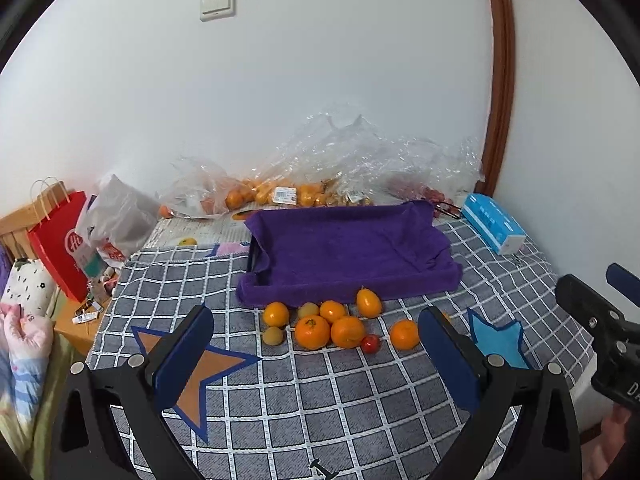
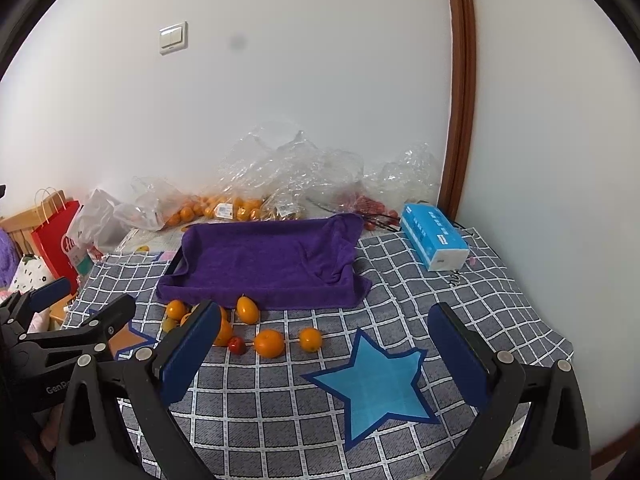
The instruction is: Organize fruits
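Observation:
Several oranges (image 1: 312,332) (image 2: 269,343), two small yellowish fruits (image 1: 273,335) and a small red fruit (image 1: 371,343) (image 2: 237,345) lie loose on the checked cloth, just in front of a tray lined with a purple towel (image 1: 344,248) (image 2: 264,260). An oval orange fruit (image 1: 368,302) (image 2: 247,309) rests against the towel's front edge. My left gripper (image 1: 316,328) hovers open above and short of the fruit pile, holding nothing. My right gripper (image 2: 324,330) is open too, over the blue star patch (image 2: 372,384), with the fruits to its left. The tray holds no fruit.
Clear plastic bags of oranges (image 1: 272,194) and red fruit (image 2: 360,202) lie along the wall. A blue tissue box (image 1: 494,222) (image 2: 434,236) sits at the right. A red paper bag (image 1: 60,240) and other bags crowd the left edge. An orange star patch (image 1: 196,364) marks the cloth.

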Tool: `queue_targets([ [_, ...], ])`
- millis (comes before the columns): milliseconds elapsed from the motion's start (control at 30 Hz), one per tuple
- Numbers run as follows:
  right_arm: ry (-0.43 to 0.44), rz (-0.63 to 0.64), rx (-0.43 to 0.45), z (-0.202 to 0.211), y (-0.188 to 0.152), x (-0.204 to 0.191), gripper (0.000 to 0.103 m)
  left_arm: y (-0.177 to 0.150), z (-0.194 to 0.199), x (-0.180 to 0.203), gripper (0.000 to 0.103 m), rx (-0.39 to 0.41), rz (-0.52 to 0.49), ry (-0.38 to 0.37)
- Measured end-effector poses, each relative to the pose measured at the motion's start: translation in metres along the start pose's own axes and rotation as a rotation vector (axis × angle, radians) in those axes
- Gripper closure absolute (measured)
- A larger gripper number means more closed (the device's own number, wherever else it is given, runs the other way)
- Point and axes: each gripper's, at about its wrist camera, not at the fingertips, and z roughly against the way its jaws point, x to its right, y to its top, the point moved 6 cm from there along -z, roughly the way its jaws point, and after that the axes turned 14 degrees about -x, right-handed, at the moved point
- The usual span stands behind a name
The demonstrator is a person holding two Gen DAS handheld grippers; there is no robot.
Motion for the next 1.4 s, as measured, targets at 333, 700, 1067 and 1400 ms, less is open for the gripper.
queue_targets([
  [333,-0.004,0.002,0.004,0.002,-0.001,0.000,0.001,-0.005,0.008,0.006,0.000,0.018,0.003,-0.030],
  [700,-0.001,-0.010,0.006,0.002,-0.001,0.003,0.001,-0.008,0.001,-0.003,0.000,-0.022,0.071,-0.084],
  [1067,-0.003,0.009,0.005,-0.003,-0.005,-0.002,0.001,-0.010,-0.002,-0.007,0.000,-0.030,0.079,-0.074],
  [1400,0.037,-0.025,-0.010,-0.009,-0.007,0.001,0.001,-0.011,0.003,-0.011,0.001,-0.005,0.089,-0.067],
])
